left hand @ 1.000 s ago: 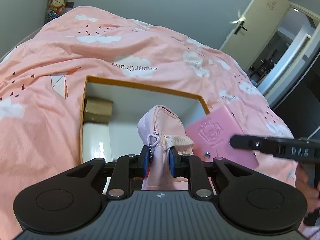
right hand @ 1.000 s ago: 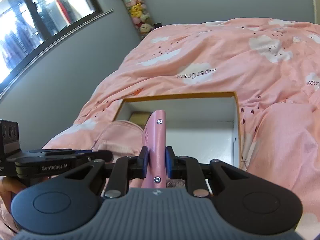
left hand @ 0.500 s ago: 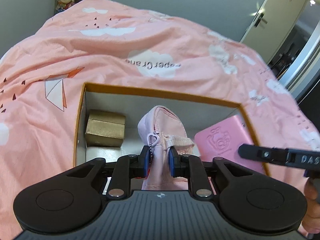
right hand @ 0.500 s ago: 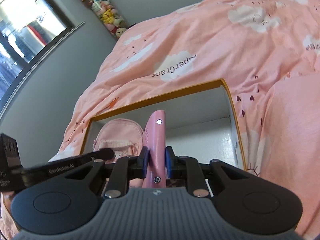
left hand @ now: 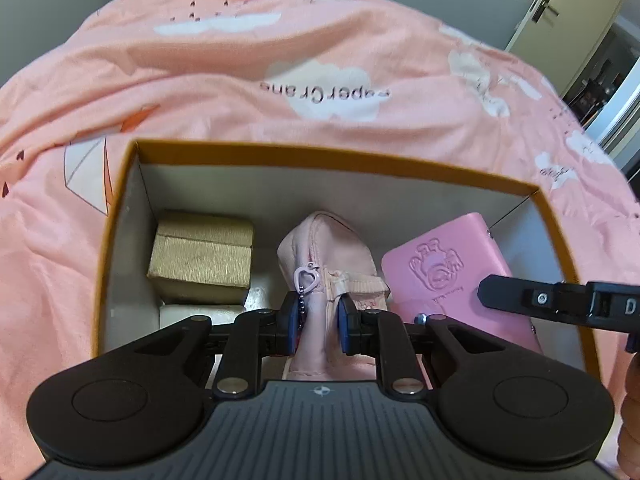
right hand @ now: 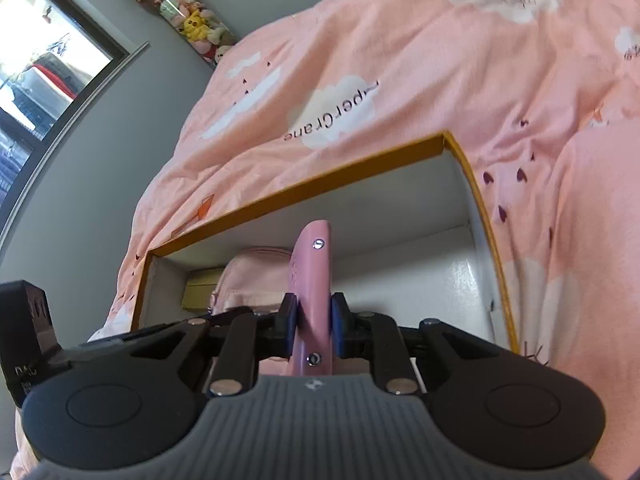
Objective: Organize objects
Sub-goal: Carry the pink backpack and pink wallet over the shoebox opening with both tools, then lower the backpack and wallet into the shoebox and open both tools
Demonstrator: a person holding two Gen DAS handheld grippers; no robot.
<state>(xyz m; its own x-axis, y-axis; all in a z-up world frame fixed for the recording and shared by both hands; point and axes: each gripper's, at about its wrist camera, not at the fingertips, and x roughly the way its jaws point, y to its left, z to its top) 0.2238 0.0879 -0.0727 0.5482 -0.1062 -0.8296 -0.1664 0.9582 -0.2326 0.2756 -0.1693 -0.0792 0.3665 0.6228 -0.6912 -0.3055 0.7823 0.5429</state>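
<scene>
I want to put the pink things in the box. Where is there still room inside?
Bare floor lies along the box's right wall, past the pink wallet. The left end is crowded: gold box in the corner, pink pouch beside it.

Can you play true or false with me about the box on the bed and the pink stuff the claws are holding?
1. The left claw is shut on a pale pink zip pouch. True.
2. The right claw holds a green book. False: it is shut on a pink wallet, gripped by its thin edge.
3. A gold box sits inside the orange-rimmed box. True.
4. The big box stands on a wooden floor. False: it rests on a pink cloud-print duvet.
5. The pouch's zip has a little heart-shaped pull. True.
6. The big box is completely empty. False: the gold box is in it, with something white below that.
</scene>
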